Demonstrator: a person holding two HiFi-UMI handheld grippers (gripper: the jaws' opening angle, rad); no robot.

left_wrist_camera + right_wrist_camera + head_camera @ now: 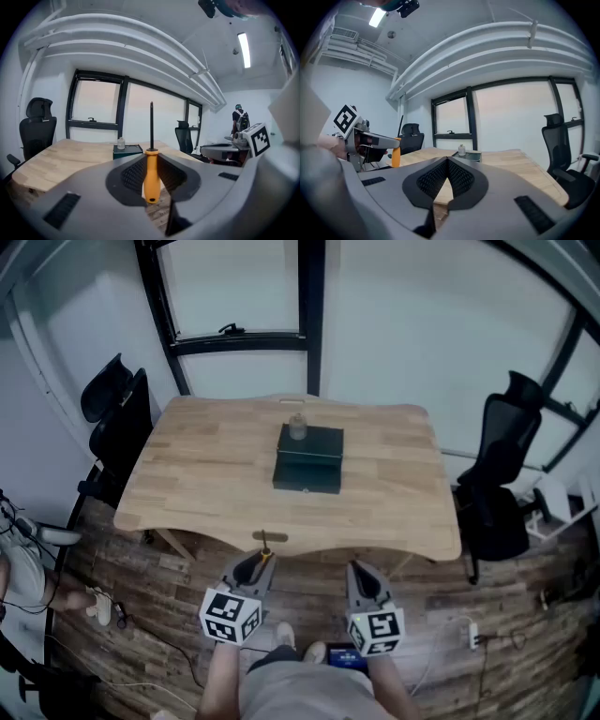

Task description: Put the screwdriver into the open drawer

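left gripper (pixel 250 570) holds screwdriver (pixel 150 178) at table (pixel 206 486) edge.

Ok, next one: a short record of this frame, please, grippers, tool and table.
left gripper: shut on screwdriver, orange handle between jaws, shaft upright
right gripper: shut, empty
drawer box: dark green, mid-table, away from both grippers
small bottle: on top of drawer box
table: wooden, grippers short of its near edge
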